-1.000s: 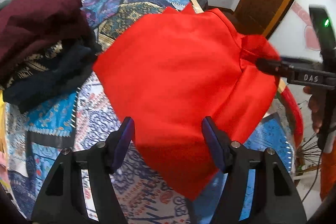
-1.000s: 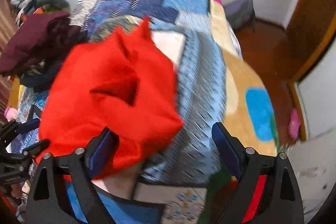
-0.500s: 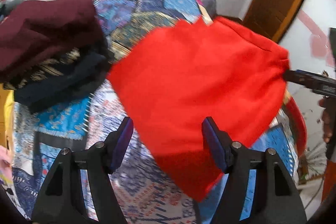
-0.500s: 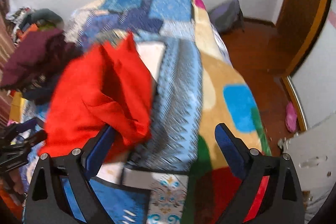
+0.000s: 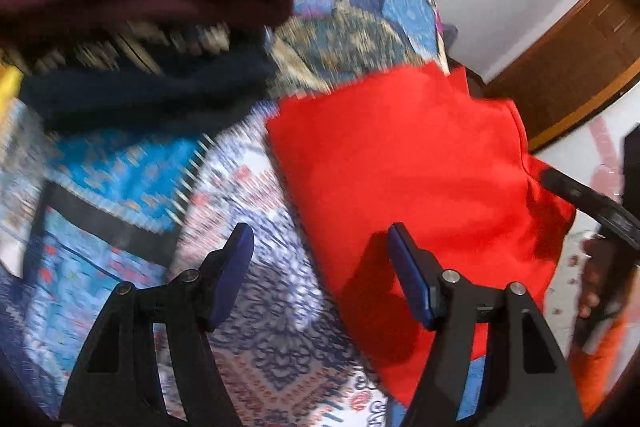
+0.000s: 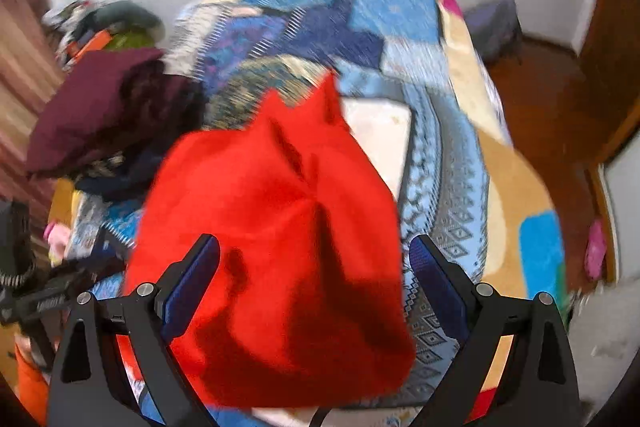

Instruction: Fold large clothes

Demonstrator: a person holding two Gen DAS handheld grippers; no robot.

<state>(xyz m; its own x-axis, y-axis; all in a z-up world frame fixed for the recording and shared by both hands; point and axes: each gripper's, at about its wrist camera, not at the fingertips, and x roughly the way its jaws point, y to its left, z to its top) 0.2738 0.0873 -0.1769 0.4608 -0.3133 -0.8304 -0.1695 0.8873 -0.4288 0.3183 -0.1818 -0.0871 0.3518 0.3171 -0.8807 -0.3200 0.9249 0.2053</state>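
Cloth is what fills both views: the red garment [image 5: 412, 187] is spread in a folded slab on the patterned bedspread [image 5: 120, 187], beside the pile of dark folded clothes [image 5: 140, 7]. The left gripper [image 5: 320, 251] is held apart and empty, with only its right finger [image 5: 408, 279] over the garment's near edge and the bedspread seen between the jaws. The right gripper [image 6: 314, 267] is also spread wide, with the red cloth lying below the gap and no pad pressed on it. 1 second ago a corner of the garment was seen pinched at the right gripper's tips and the cloth hung lifted; that corner is now released and the garment is laid flatter. The left view has been swung toward the pile, which now looms large and blurred. This fold is judged complete; a fresh edge would have to be taken next, or the garment moved to the pile.
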